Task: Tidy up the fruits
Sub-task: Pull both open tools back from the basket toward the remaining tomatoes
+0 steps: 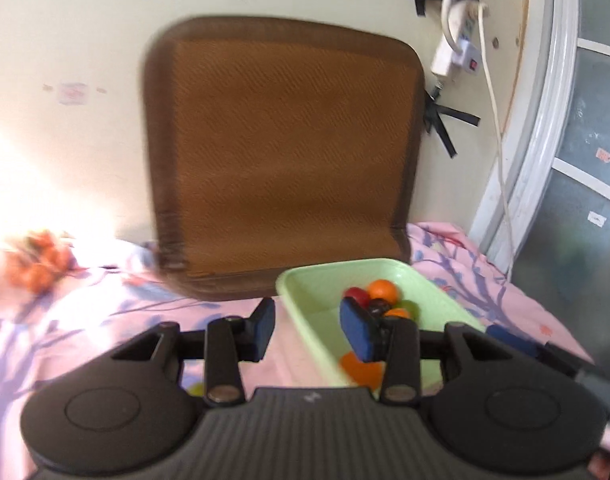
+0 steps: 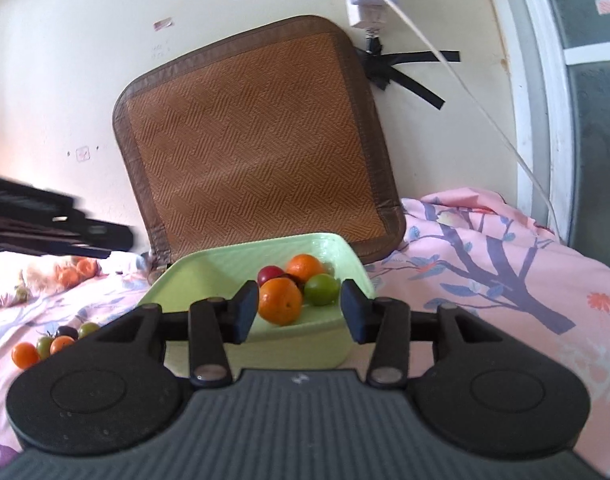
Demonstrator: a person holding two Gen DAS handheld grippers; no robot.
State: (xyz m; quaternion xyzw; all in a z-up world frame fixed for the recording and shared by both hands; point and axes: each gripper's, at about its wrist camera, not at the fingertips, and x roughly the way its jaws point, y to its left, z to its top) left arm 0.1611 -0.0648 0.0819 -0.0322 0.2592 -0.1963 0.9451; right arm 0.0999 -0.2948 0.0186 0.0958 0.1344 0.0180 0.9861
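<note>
The right hand-held gripper (image 2: 300,312) sits nearest its camera, its dark pads parted and released, with nothing pressed between them; an orange (image 2: 280,301) in the pale green tray (image 2: 193,280) shows through the gap but lies beyond the pads. Behind that orange, toward 12 o'clock, lie a second orange (image 2: 305,267), a red fruit (image 2: 270,274) and a green fruit (image 2: 322,289), all bunched touching one another at the tray's far end. The tray rests on a bed under a pink floral sheet (image 2: 485,272). At 9 o'clock of the tray, loose fruits (image 2: 45,346) lie on the sheet: small oranges, green ones and a dark one. More orange fruits (image 2: 75,272) lie farther back at 10 o'clock. A woven brown mat (image 2: 257,148) leans against the wall behind the tray. In the left wrist view, which is blurred, the left hand-held gripper (image 1: 307,330) is likewise released and empty, its blue pads apart, hanging over the tray's near left rim (image 1: 301,312). An orange (image 1: 359,368) lies in the tray's near end, partly hidden behind the right pad.
</note>
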